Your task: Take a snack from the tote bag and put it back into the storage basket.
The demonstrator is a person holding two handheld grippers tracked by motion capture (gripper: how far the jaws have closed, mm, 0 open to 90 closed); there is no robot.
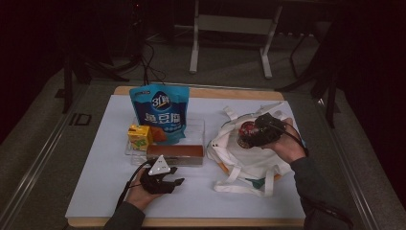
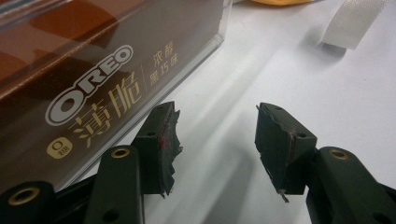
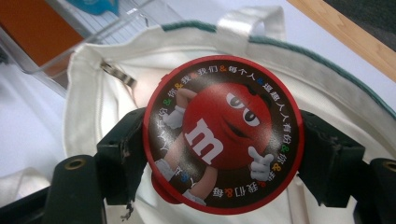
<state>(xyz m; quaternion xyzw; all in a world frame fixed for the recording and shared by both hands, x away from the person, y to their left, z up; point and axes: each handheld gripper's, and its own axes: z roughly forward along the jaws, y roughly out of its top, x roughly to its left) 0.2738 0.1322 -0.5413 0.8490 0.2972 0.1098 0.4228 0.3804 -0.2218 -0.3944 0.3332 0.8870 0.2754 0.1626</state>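
M&M's tin [image 3: 223, 135] was clamped by right gripper [image 3: 223, 154] over tote bag [image 3: 102, 93] mouth; best lowered centred, released late. Left gripper [image 2: 215, 144] stood half-open, empty.

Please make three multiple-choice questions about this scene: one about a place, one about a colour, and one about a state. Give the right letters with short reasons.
1. Where is the round M&M's container?
A. inside the clear tray
B. between the jaws of the right hand-held gripper, over the white tote bag
C. on the floor

2. What colour is the tall snack pouch?
A. blue
B. green
C. black

3. In what state is the left hand-held gripper?
A. shut on the Oreo box
B. shut on the tote bag
C. open, with nothing between the jaws

Answers:
1 B, both pads press on its red rim above the bag's opening.
2 A, it stands blue behind the tray.
3 C, only bare table shows in the gap; the Oreo box lies beside it.
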